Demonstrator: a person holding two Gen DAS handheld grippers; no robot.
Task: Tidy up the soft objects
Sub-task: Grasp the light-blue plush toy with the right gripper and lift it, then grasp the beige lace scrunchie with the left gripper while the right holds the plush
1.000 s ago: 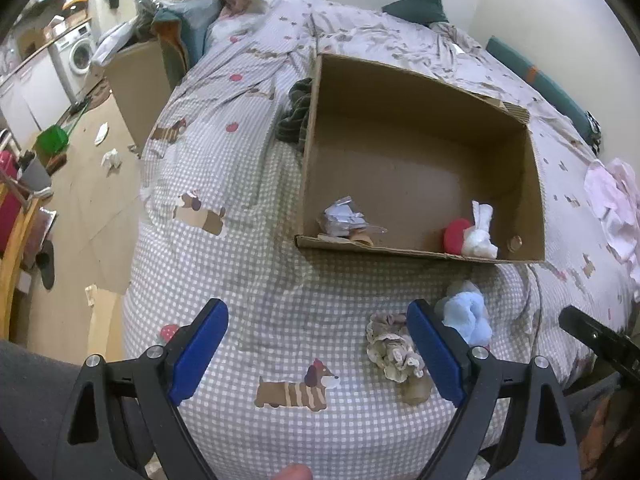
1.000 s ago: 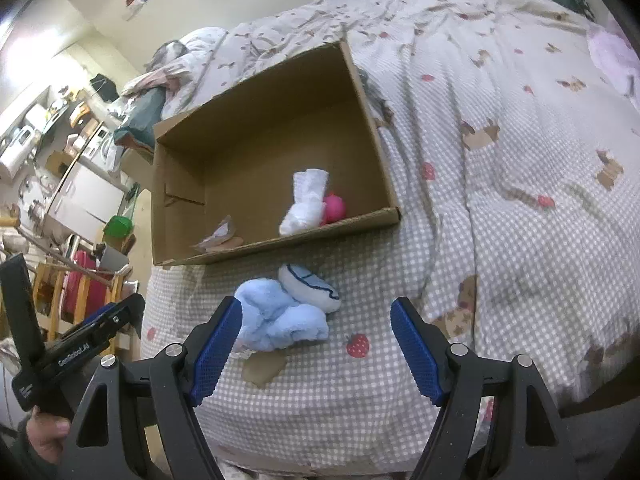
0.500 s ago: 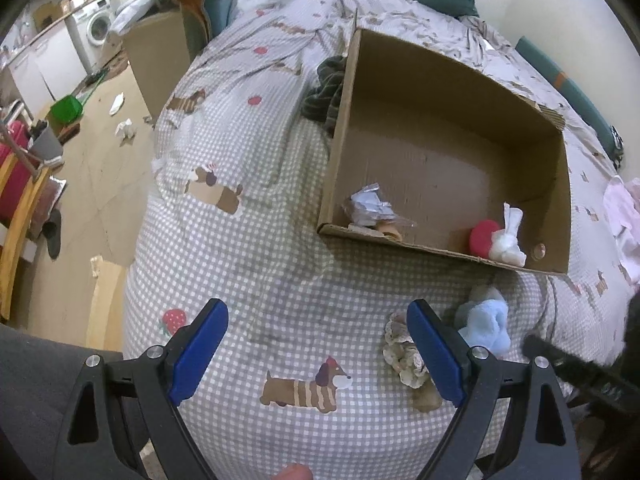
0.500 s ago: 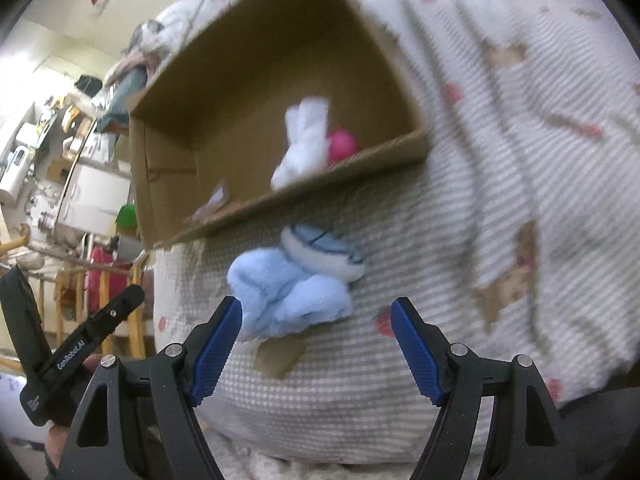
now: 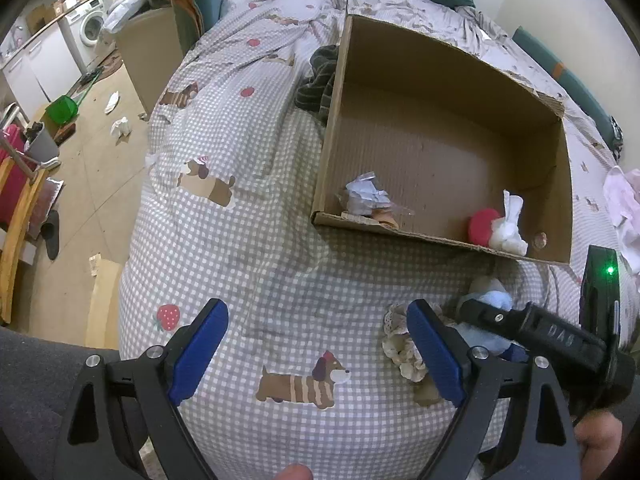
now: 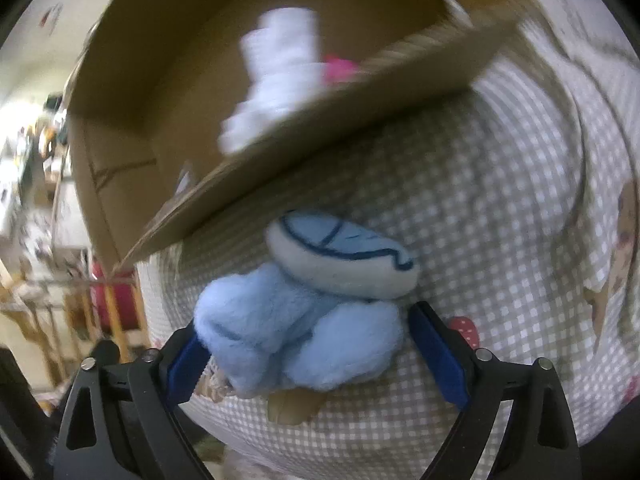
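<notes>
As its jaws open, right gripper [image 6: 308,354] straddles blue plush toy [image 6: 296,344] on bed [image 6: 500,208] | left gripper [image 5: 316,354] wide, empty

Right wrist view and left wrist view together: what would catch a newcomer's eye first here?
The light blue plush toy fills the right wrist view, lying on the checked bedspread between the opening jaws of the right gripper. Just beyond it lies the big open cardboard box, with a red ball and a white cloth bundle in its near corner. The left gripper is open over bare bedspread.
</notes>
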